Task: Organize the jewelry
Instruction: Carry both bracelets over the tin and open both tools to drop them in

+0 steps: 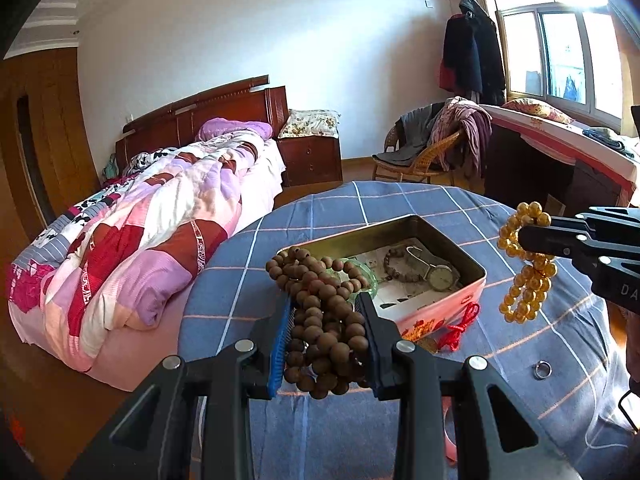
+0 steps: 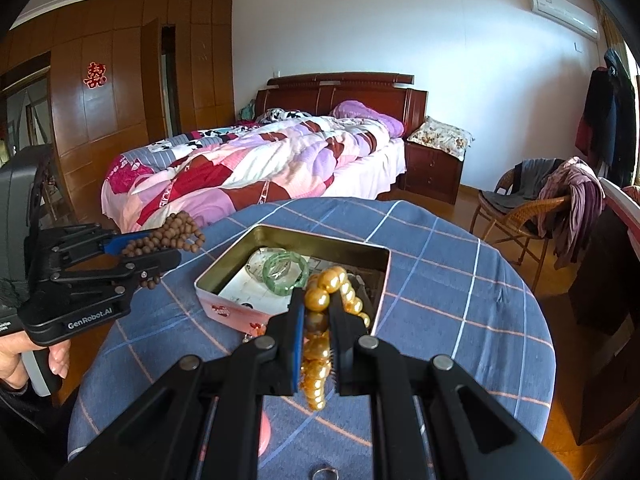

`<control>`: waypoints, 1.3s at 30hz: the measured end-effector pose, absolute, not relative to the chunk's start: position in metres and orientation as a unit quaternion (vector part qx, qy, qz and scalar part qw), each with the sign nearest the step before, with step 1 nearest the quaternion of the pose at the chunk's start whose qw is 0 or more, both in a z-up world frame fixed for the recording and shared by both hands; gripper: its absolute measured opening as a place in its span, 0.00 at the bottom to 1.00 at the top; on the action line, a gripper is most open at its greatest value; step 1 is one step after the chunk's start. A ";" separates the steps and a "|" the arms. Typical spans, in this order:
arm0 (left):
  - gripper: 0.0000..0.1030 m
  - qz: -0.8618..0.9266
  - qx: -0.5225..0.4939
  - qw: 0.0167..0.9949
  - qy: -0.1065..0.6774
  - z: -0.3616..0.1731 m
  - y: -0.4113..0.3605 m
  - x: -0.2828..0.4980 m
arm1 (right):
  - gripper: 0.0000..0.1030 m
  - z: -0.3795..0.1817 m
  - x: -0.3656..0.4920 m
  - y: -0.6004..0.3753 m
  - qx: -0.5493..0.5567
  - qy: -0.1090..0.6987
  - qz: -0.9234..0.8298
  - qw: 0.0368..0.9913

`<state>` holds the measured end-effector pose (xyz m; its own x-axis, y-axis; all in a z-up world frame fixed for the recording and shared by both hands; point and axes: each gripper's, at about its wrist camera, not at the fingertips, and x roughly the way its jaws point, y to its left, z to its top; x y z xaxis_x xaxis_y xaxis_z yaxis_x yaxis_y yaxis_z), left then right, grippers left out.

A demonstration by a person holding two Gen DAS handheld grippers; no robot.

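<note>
Brown wooden bead strand [image 1: 324, 320]: bunched in the left claw [image 1: 326, 312], clamped between both pads, loops hanging below and spilling forward. Judged light, limp, hard round beads that may roll under the pads; best held across a bunch, as here.

Golden bead strand [image 2: 320, 320]: pinched in the right claw [image 2: 318, 312], nearly closed on it, ends dangling. Judged glossy and slippery, heavier per bead.

Both are held above the bench [image 1: 440, 208], near the open tin [image 1: 472, 276], which holds a green bangle [image 2: 286, 270] and a watch [image 1: 442, 276]. A small ring [image 1: 541, 370] lies loose on the cloth.
</note>
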<state>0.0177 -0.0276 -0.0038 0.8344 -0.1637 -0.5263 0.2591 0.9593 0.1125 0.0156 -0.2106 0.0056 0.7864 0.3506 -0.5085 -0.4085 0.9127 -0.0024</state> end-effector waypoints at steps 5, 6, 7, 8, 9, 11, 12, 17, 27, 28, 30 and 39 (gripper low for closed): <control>0.31 -0.110 0.094 0.954 0.262 0.000 -0.029 0.024 | 0.13 0.010 0.019 -0.207 -0.059 0.254 0.201 0.944; 0.31 -0.111 0.095 0.954 0.261 0.001 -0.029 0.026 | 0.13 0.011 0.020 -0.206 -0.061 0.252 0.202 0.945; 0.31 -0.111 0.097 0.954 0.260 0.001 -0.030 0.027 | 0.13 0.012 0.021 -0.205 -0.061 0.251 0.202 0.945; 0.31 -0.111 0.098 0.954 0.259 0.002 -0.031 0.028 | 0.13 0.013 0.022 -0.204 -0.063 0.250 0.202 0.945; 0.31 -0.112 0.099 0.954 0.259 0.004 -0.031 0.030 | 0.13 0.013 0.024 -0.204 -0.064 0.250 0.203 0.945; 0.31 -0.112 0.102 0.954 0.258 0.005 -0.033 0.031 | 0.13 0.015 0.026 -0.202 -0.067 0.248 0.203 0.945; 0.31 -0.112 0.102 0.954 0.258 0.006 -0.033 0.032 | 0.13 0.016 0.027 -0.202 -0.069 0.248 0.203 0.945; 0.31 -0.109 0.107 0.955 0.256 0.010 -0.032 0.039 | 0.13 0.022 0.034 -0.198 -0.075 0.244 0.204 0.945; 0.31 -0.102 0.114 0.955 0.254 0.018 -0.028 0.062 | 0.13 0.032 0.051 -0.194 -0.083 0.245 0.206 0.944; 0.31 -0.102 0.113 0.955 0.256 0.017 -0.027 0.066 | 0.13 0.032 0.053 -0.193 -0.084 0.246 0.206 0.943; 0.31 -0.102 0.113 0.954 0.259 0.016 -0.026 0.071 | 0.13 0.033 0.057 -0.191 -0.087 0.247 0.206 0.943; 0.31 -0.105 0.121 0.949 0.272 0.010 -0.030 0.085 | 0.13 0.029 0.070 -0.183 -0.098 0.257 0.209 0.939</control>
